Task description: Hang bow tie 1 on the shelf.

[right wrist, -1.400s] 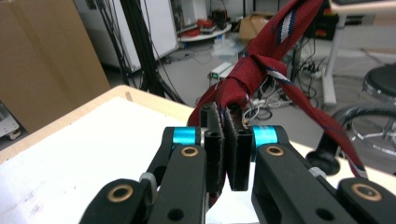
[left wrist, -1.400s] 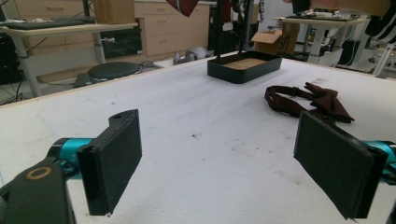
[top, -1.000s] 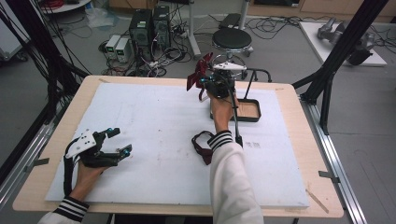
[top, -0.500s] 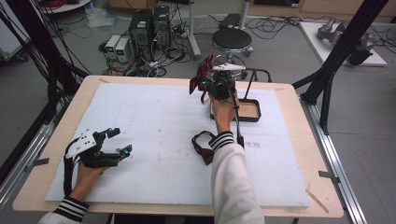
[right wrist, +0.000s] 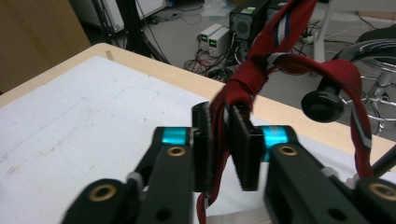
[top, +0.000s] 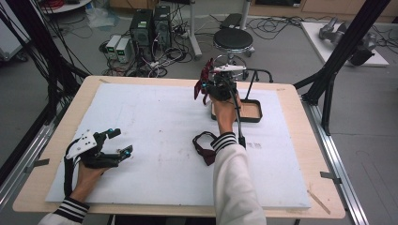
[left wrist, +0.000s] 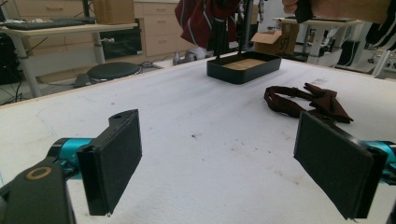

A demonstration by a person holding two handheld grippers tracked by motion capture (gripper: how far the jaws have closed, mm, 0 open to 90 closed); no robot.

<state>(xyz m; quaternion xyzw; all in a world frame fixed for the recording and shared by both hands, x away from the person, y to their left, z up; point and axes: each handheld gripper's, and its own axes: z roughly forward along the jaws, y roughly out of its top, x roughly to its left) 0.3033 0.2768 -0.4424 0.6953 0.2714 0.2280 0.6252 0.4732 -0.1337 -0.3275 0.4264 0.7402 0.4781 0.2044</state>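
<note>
One tie (right wrist: 261,70) is already draping over the stand's peg (right wrist: 322,103) above the tray (top: 251,117). The right gripper (right wrist: 219,140) is just opening its jaws, the tie hanging loosely between the pads, seemingly letting go. A bow tie (top: 202,147) is lying mid-table, likely waiting its turn. The left gripper (top: 115,143) is resting wide open, holding nothing.
</note>
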